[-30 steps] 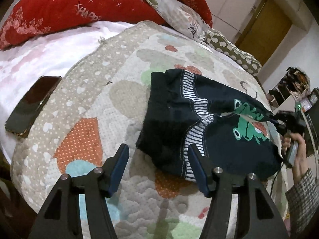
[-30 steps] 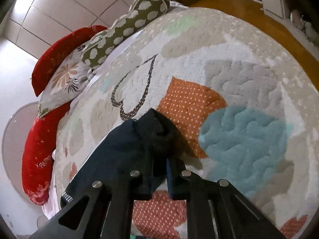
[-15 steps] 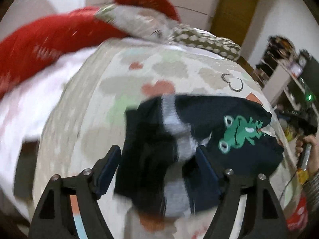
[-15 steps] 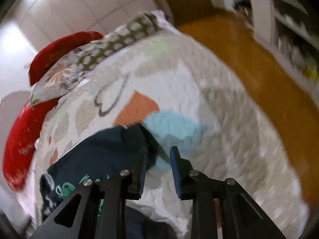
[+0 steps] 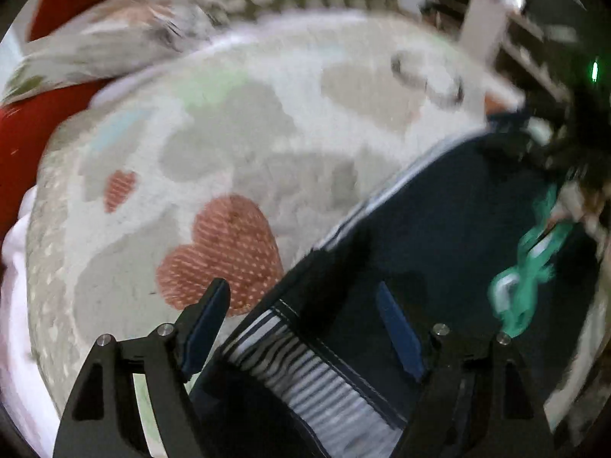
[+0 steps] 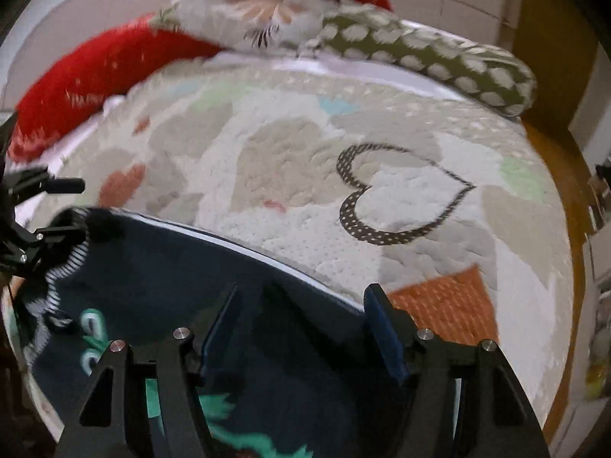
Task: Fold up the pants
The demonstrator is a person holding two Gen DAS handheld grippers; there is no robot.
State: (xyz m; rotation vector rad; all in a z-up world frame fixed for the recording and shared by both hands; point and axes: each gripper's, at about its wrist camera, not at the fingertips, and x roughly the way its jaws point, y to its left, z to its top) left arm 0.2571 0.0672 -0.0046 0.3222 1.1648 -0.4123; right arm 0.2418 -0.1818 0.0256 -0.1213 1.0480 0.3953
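Observation:
Dark navy pants (image 5: 458, 236) with a green frog print (image 5: 527, 267) lie on the heart-patterned quilt (image 5: 229, 133). In the left wrist view my left gripper (image 5: 301, 324) hangs open over the striped waistband (image 5: 317, 378), pads apart from the cloth. In the right wrist view the pants (image 6: 191, 274) lie under my right gripper (image 6: 301, 320), whose jaws are opening with nothing pinched between them. Its right fingertip stands near the pants' edge by an orange patch (image 6: 443, 305). The picture is blurred in both views.
Red (image 6: 95, 68), floral (image 6: 267, 15) and olive spotted (image 6: 439, 57) pillows line the far edge of the bed. A wooden floor (image 6: 553, 145) and shelves lie beyond the quilt's right edge. Bare quilt (image 6: 305, 175) stretches beyond the pants.
The right gripper let go of the pants' bunched end and opened wide. The left gripper swung over the waistband and rolled. The phone has left the left wrist view.

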